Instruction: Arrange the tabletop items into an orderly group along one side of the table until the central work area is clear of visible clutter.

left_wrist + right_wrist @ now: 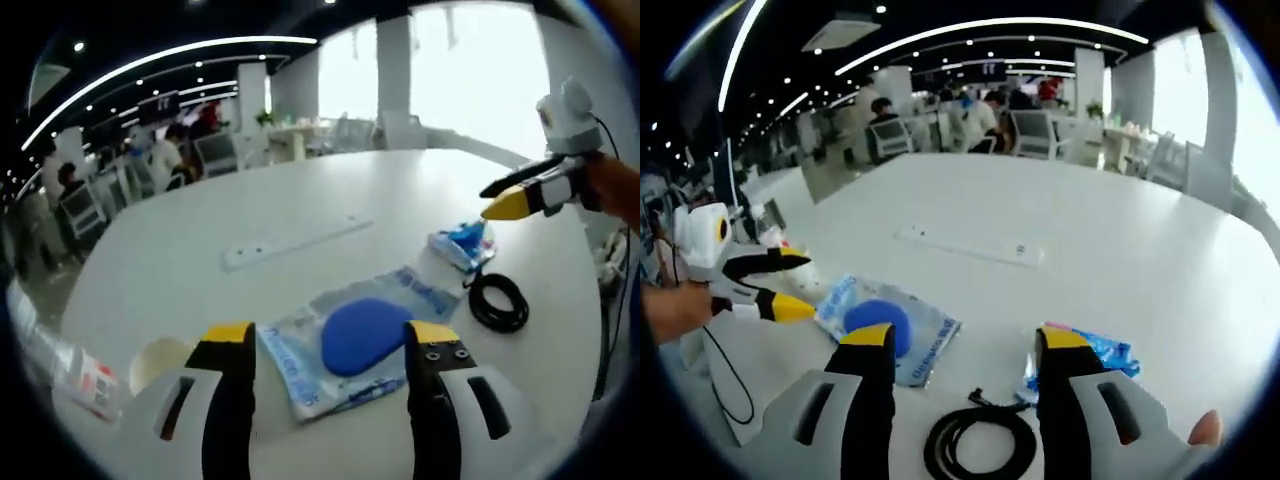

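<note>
Left gripper view | left gripper (330, 335) jaws apart, straddling blue pad packet (362, 338), long axis crosswise | right gripper (965, 345) apart above cable coil (978, 441), nearer table (1120, 250) edge

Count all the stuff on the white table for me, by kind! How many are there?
Blue oval pad in a clear packet: 1
Small blue packet: 1
Coiled black cable: 1
Flat white strip: 1
White round thing near the table's edge: 1
Total: 5

On the worktop (300, 200), the pad (362, 335) lies on a flat packet (300, 360). In the left gripper view, a coiled cable (498, 301) lies right of the packet, a small pouch (462, 245) just behind the cable, and a long strip (295, 243) behind the packet.
</note>
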A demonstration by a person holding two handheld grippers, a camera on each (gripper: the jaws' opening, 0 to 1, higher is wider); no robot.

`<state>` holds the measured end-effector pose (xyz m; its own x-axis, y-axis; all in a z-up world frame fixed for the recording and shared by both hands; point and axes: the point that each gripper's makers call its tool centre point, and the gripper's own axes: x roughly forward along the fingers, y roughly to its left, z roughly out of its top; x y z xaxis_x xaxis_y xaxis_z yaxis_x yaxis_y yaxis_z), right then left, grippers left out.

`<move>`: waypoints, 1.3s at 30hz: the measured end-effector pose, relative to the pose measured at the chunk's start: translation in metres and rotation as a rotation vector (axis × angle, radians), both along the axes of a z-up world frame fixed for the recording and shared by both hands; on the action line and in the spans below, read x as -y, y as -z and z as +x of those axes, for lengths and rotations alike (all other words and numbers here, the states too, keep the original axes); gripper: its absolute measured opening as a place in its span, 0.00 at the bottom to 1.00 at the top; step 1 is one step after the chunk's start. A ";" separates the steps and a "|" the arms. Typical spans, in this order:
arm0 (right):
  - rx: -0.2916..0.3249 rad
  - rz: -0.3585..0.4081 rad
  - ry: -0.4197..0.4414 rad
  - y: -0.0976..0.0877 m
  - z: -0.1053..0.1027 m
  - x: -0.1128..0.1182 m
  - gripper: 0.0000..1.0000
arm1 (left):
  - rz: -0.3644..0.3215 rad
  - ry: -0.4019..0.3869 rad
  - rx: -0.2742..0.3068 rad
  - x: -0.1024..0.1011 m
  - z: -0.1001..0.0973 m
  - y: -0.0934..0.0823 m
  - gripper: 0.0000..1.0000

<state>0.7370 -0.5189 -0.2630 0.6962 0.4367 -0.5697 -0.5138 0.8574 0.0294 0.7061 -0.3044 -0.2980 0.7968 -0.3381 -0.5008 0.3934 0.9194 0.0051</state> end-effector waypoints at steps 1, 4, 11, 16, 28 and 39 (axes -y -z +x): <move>0.005 -0.002 0.009 -0.002 -0.003 0.007 0.56 | -0.005 0.008 0.008 0.004 -0.003 -0.002 0.58; 0.012 -0.007 0.036 -0.002 -0.013 0.024 0.56 | -0.024 0.029 0.016 0.016 -0.012 -0.006 0.57; -0.032 -0.024 0.096 0.025 -0.042 0.057 0.55 | -0.055 0.101 0.013 0.057 -0.036 -0.003 0.57; -0.066 -0.030 0.125 0.043 -0.058 0.071 0.54 | -0.064 0.145 -0.010 0.085 -0.053 0.007 0.56; -0.134 -0.054 0.131 0.080 -0.078 0.078 0.50 | -0.065 0.211 -0.073 0.127 -0.092 0.032 0.55; -0.177 -0.062 0.112 0.100 -0.071 0.078 0.43 | -0.056 0.269 -0.111 0.183 -0.085 0.046 0.46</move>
